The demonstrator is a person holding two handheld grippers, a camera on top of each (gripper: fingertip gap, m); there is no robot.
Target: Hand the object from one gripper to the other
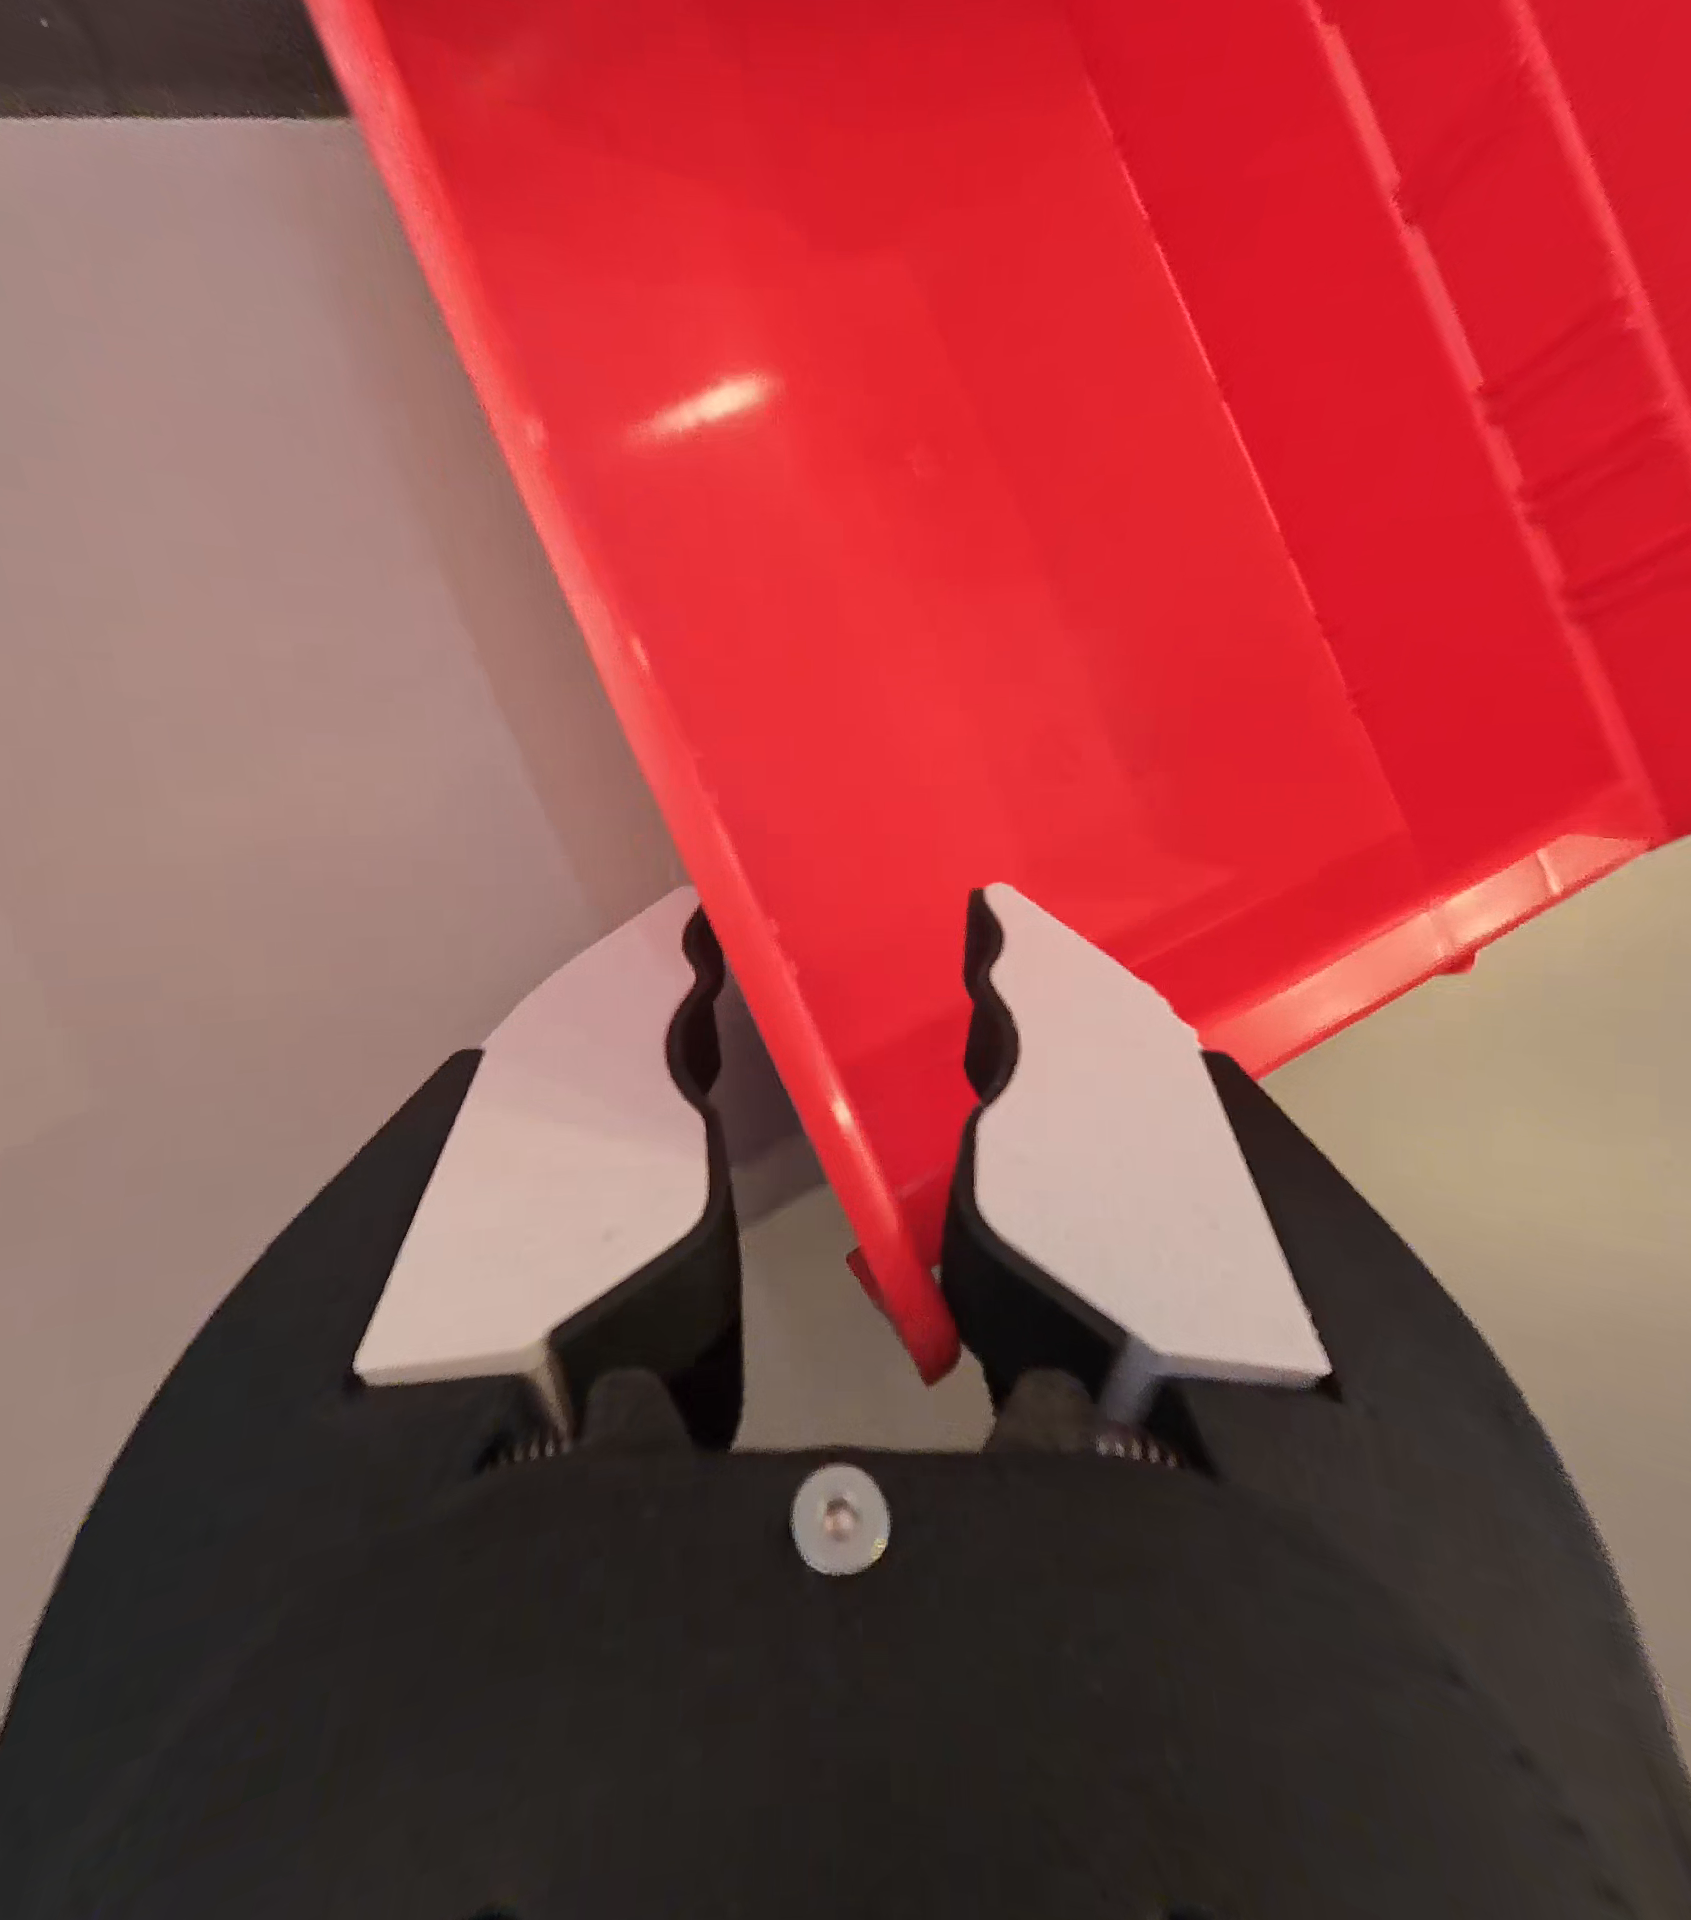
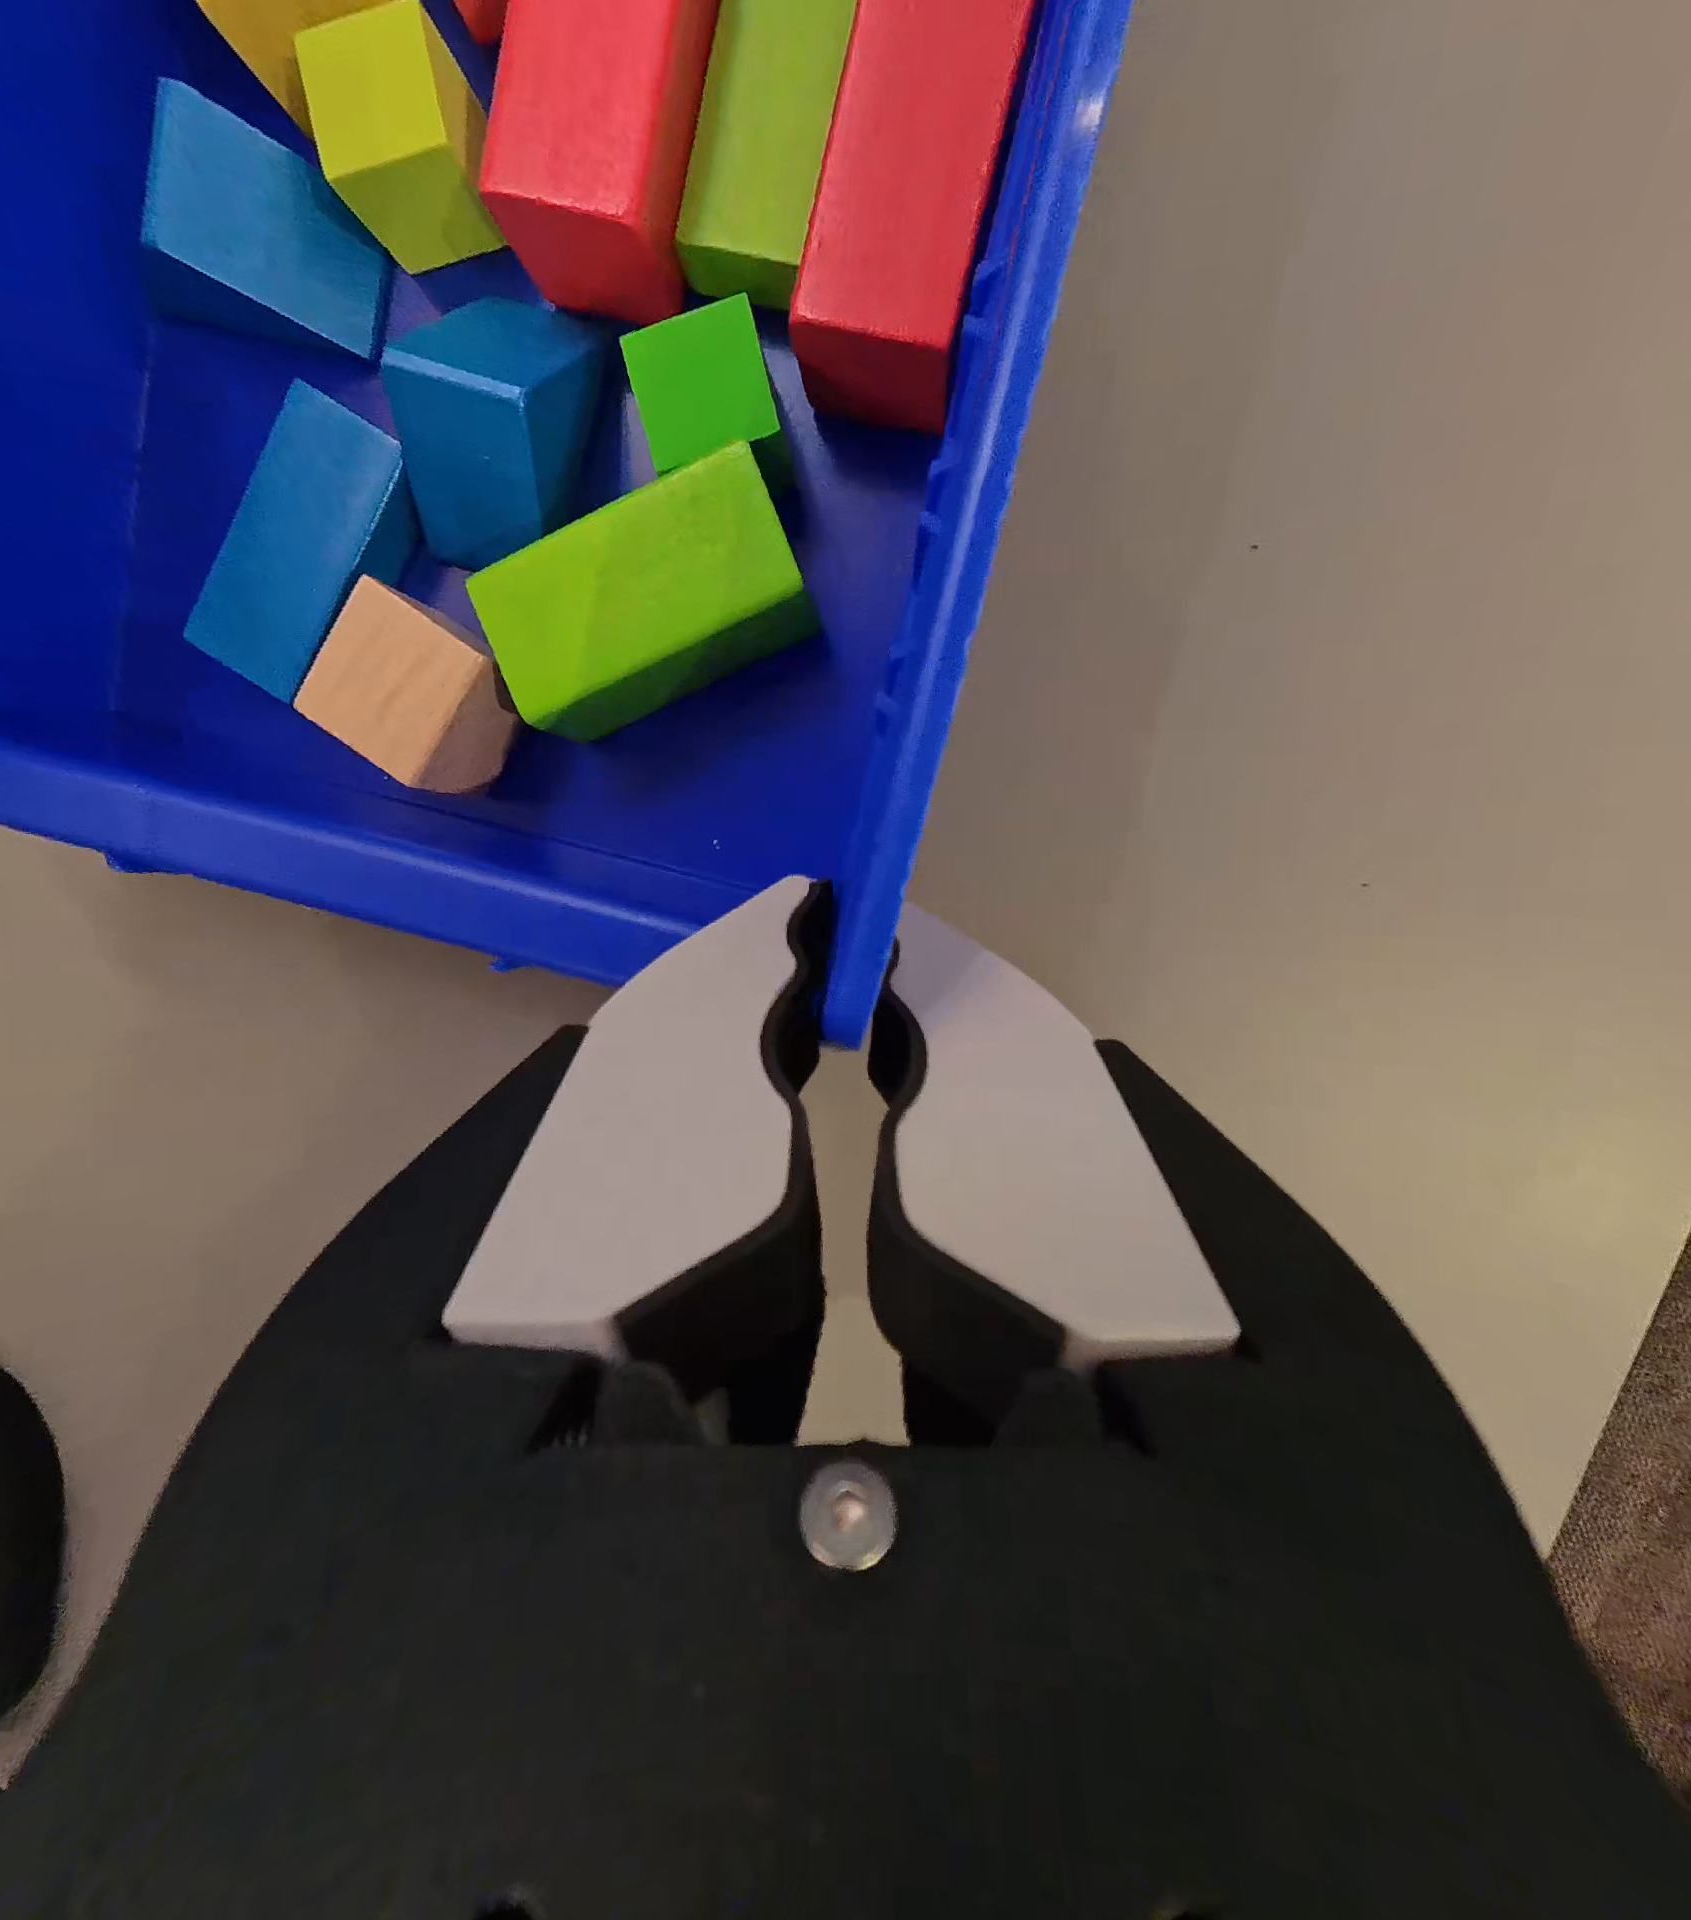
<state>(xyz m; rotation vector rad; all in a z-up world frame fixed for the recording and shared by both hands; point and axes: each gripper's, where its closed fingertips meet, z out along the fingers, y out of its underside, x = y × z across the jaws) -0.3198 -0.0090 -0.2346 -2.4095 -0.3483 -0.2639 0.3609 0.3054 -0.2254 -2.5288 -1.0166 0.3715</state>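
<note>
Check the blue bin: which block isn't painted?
The bare wood block near the front wall of the blue bin, beside the big green block. It is plain tan wood; every other block is blue, green, red or yellow.

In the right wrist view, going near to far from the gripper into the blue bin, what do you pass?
Right gripper clamped on the blue bin's corner → bare wood block → big green block → small green cube → long red block.
</note>
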